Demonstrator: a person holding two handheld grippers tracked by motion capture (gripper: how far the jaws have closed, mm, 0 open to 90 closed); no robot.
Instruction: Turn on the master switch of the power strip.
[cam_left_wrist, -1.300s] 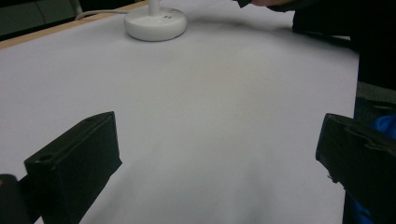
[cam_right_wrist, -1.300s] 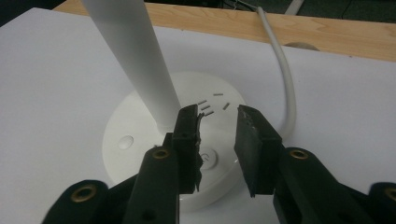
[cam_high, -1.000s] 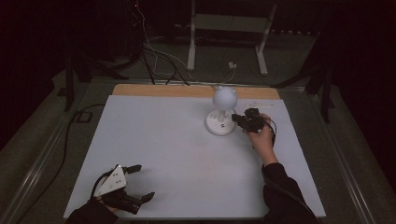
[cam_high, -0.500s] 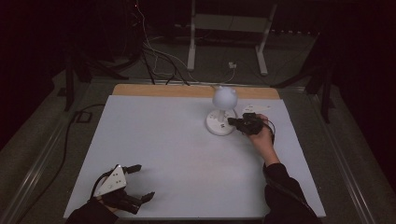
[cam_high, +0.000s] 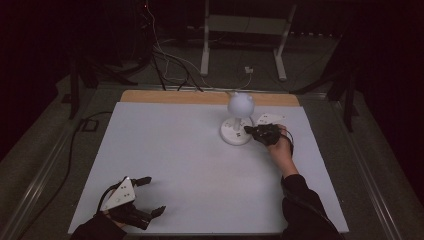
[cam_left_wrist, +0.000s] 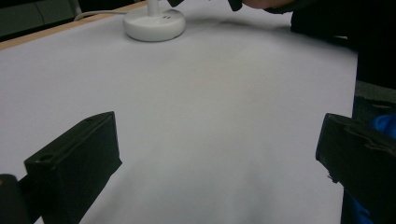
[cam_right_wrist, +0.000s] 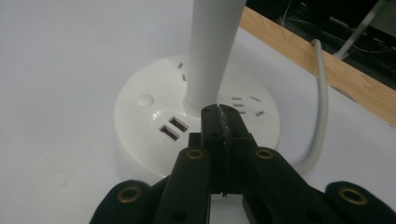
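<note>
Down at seven o'clock our left gripper (cam_high: 145, 196) rests on the white table sheet (cam_high: 175, 160), jaws spread wide, holding nothing. Out at one o'clock stands the small white desk lamp with a round socket base (cam_high: 235, 134) and a globe head. Our right gripper (cam_right_wrist: 219, 116) hovers over that base, jaws pressed together, empty, tip beside the stem. We judge we're lining up a press; next, shift toward the round button (cam_right_wrist: 144, 100) and push down gently.
</note>
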